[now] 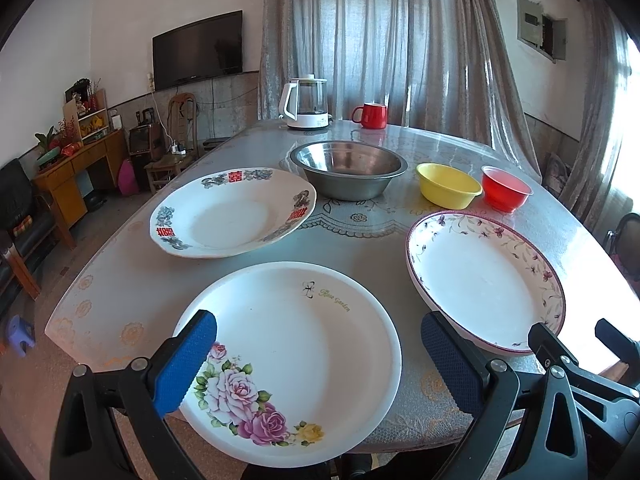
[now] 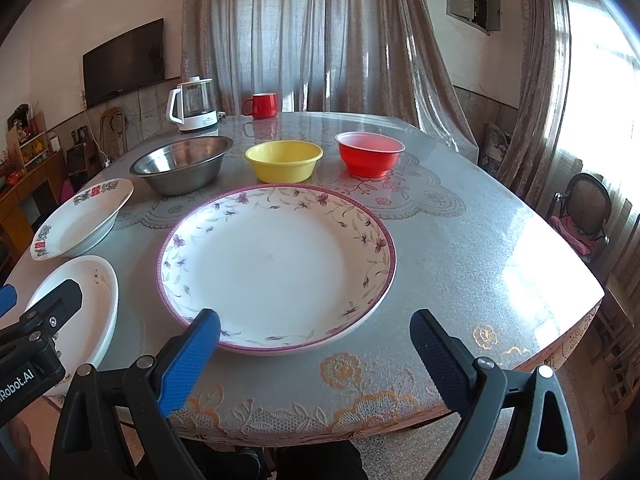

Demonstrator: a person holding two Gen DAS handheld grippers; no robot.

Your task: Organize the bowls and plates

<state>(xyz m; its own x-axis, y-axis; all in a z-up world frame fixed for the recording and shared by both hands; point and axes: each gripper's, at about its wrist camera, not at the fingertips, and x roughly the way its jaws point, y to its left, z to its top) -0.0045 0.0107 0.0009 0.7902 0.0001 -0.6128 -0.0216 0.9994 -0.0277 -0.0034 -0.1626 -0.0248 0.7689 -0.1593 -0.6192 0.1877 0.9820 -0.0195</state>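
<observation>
Three plates lie on the round table. A white rose plate (image 1: 288,360) sits at the near edge, between the fingers of my open left gripper (image 1: 316,332). A purple-rimmed vine plate (image 2: 276,264) lies in front of my open right gripper (image 2: 316,328) and shows in the left wrist view (image 1: 484,280). A plate with red characters (image 1: 232,212) lies further left. Behind them stand a steel bowl (image 1: 348,168), a yellow bowl (image 2: 284,160) and a red bowl (image 2: 370,152). Both grippers are empty.
A white kettle (image 1: 306,100) and a red mug (image 1: 372,115) stand at the table's far side by the curtain. The table (image 2: 460,240) has a lace-patterned cover. Chairs stand to the right (image 2: 584,212); a wooden desk and TV are at the left.
</observation>
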